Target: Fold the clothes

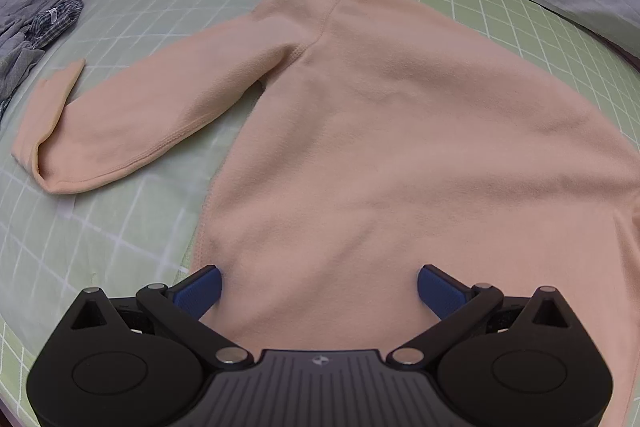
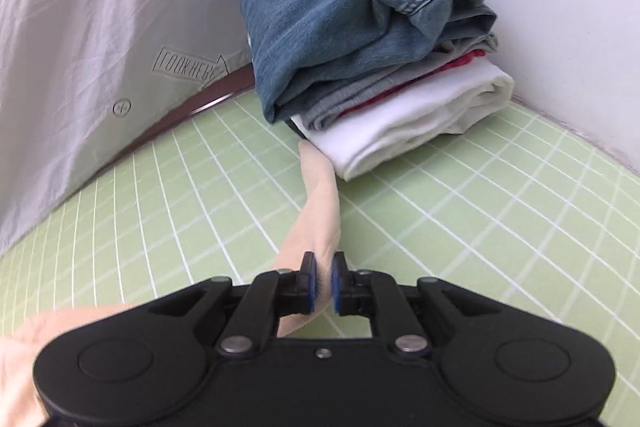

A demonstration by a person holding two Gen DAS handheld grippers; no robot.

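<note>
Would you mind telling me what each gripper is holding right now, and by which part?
The right gripper pinches the peach sweater's right sleeve partway along its length. The left gripper holds nothing; its jaws stand open over the sweater's lower body.

The left wrist picture is dim and soft, a bit blurry, with greyish colours. The right wrist picture is bright, with clear colours, and the white wall (image 2: 560, 7) almost glows. Both pictures bend round at the edges, so the lines on the green mat (image 2: 480, 207) curve. The corners go dark.
</note>
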